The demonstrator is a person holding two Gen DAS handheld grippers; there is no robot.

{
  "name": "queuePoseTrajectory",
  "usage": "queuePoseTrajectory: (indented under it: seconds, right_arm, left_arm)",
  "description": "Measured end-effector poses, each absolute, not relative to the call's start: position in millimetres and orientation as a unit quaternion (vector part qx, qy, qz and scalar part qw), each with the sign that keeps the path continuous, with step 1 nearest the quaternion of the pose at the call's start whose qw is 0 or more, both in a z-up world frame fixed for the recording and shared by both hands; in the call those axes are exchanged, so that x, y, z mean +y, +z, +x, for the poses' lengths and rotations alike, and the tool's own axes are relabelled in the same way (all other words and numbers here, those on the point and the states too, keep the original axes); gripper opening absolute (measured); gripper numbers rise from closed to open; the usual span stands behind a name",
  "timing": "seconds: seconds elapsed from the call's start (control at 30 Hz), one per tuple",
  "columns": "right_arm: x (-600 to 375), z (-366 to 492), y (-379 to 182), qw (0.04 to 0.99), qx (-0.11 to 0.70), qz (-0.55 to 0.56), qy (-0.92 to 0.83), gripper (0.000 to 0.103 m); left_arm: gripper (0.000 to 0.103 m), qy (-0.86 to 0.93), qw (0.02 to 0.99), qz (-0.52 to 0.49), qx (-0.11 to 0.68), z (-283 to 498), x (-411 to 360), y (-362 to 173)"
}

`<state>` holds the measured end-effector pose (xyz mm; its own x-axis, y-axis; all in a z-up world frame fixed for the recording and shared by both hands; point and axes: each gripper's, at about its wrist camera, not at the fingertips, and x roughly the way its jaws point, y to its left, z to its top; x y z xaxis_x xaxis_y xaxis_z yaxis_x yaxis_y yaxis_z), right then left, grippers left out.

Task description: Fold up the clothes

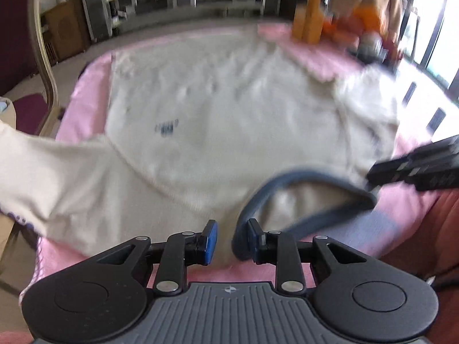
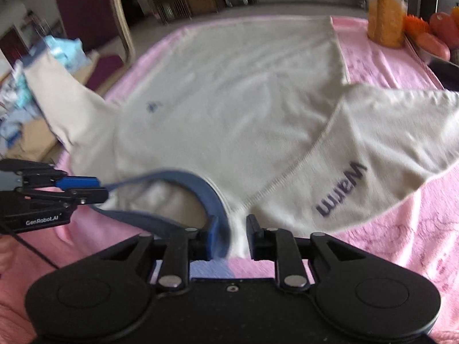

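A cream sweater (image 1: 200, 114) (image 2: 229, 100) lies front up on the pink tablecloth (image 1: 86, 91) (image 2: 387, 57), its blue collar (image 1: 301, 172) (image 2: 183, 176) nearest me. My left gripper (image 1: 232, 240) (image 2: 100, 190) is at the collar's left end, jaws apart. The band lies against one pad and cream cloth shows in the gap. My right gripper (image 2: 231, 238) (image 1: 370, 176) is at the collar's right end, jaws apart, with collar and shoulder cloth between the pads. One sleeve (image 2: 387, 132), printed "Warm", lies to the right. The other sleeve (image 2: 66, 100) (image 1: 43, 172) hangs past the table's left edge.
A tall yellow object (image 1: 309, 5) (image 2: 384, 8) and orange fruit (image 2: 436, 34) stand at the far right of the table. A chair (image 1: 43, 57) (image 2: 120, 28) is beyond the left edge. A cardboard box (image 2: 31, 137) with light blue items sits on the floor there.
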<state>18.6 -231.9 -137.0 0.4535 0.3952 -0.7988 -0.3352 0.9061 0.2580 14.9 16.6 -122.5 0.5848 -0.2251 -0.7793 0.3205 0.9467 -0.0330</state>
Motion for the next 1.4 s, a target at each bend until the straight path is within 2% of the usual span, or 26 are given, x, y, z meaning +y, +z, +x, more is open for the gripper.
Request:
queuePoseTrajectory:
  seconds: [0.17, 0.27, 0.33, 0.47, 0.6, 0.67, 0.7, 0.73, 0.83, 1.1, 1.2, 1.27, 1.4]
  right_arm:
    - [-231.5, 29.3, -135.5, 0.854, 0.462, 0.07, 0.229, 0.025]
    - [-226.0, 35.6, -142.0, 0.849, 0.476, 0.058, 0.219, 0.02]
    - [-222.1, 35.4, -144.9, 0.849, 0.481, 0.045, 0.213, 0.02]
    - [-217.3, 35.9, -154.4, 0.836, 0.508, 0.027, 0.207, 0.02]
    - [-211.6, 27.6, -154.1, 0.835, 0.509, -0.005, 0.209, 0.02]
    - [-212.1, 22.9, -151.1, 0.84, 0.502, -0.009, 0.204, 0.02]
    - [-212.7, 19.9, -145.5, 0.847, 0.492, -0.005, 0.201, 0.022]
    - [-213.4, 17.0, -139.7, 0.853, 0.482, -0.001, 0.198, 0.023]
    - [-216.4, 11.4, -112.6, 0.875, 0.444, 0.031, 0.19, 0.037]
    - [-213.8, 12.3, -29.4, 0.9, 0.338, 0.19, 0.201, 0.064]
    - [-205.1, 17.2, -10.1, 0.89, 0.305, 0.253, 0.224, 0.067]
    - [-196.3, 22.1, -4.0, 0.883, 0.293, 0.283, 0.234, 0.067]
    - [-178.6, 32.7, 2.1, 0.873, 0.277, 0.319, 0.245, 0.069]
  left_arm:
    - [0.027, -0.143, 0.904, 0.058, 0.399, 17.0, 6.2, -122.3]
    - [0.024, -0.129, 0.891, 0.061, 0.431, 28.8, 6.1, -137.2]
    - [0.019, -0.132, 0.879, 0.068, 0.453, 31.4, 5.9, -145.6]
    - [0.019, -0.137, 0.867, 0.118, 0.463, 25.6, -4.3, -153.3]
    - [0.019, -0.136, 0.865, 0.114, 0.47, 22.5, 1.0, -151.1]
    - [0.025, -0.125, 0.867, 0.108, 0.471, 20.9, 6.5, -145.7]
    - [0.032, -0.114, 0.871, 0.104, 0.467, 20.0, 9.3, -141.0]
    - [0.032, -0.099, 0.876, 0.1, 0.461, 19.3, 13.7, -135.2]
    - [0.031, -0.045, 0.9, 0.069, 0.429, 17.7, 38.6, -110.2]
    - [0.033, 0.066, 0.941, -0.115, 0.31, 18.3, 165.8, -32.0]
    - [0.031, 0.103, 0.941, -0.202, 0.252, 18.4, 230.1, -19.3]
    - [0.028, 0.135, 0.939, -0.233, 0.217, 20.9, 264.6, -15.0]
    - [0.028, 0.151, 0.934, -0.27, 0.18, 31.1, 309.4, -18.9]
